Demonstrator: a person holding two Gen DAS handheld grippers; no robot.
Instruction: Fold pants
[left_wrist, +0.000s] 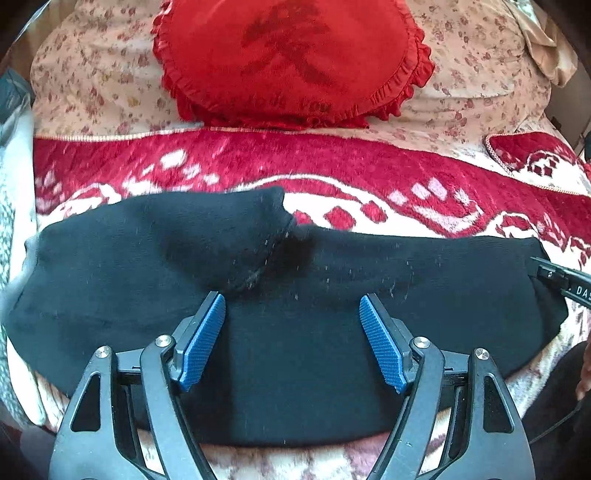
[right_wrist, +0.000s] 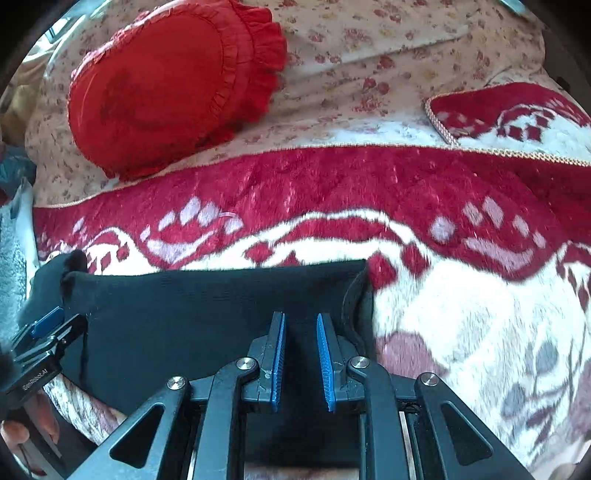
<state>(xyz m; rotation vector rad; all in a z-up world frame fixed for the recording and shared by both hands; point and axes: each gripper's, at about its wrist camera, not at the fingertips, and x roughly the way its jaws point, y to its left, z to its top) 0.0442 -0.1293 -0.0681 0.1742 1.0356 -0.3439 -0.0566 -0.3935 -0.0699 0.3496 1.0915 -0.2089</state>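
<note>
Black knit pants (left_wrist: 295, 332) lie flat across a red and white blanket (left_wrist: 369, 177), stretched left to right, with a fold bump at the upper middle. My left gripper (left_wrist: 292, 299) is wide open just above the pants' middle, blue pads apart. My right gripper (right_wrist: 301, 319) hovers over the right end of the pants (right_wrist: 207, 306), jaws narrowly apart with black fabric showing between them; whether it pinches the cloth is unclear. The right gripper shows at the right edge of the left wrist view (left_wrist: 561, 280), and the left gripper at the left edge of the right wrist view (right_wrist: 48, 332).
A red ruffled heart cushion (left_wrist: 291, 59) lies behind on a floral sheet (left_wrist: 480, 66). A folded-back blanket corner (right_wrist: 509, 114) sits at the far right. A grey cloth (left_wrist: 11, 221) hangs along the left bed edge.
</note>
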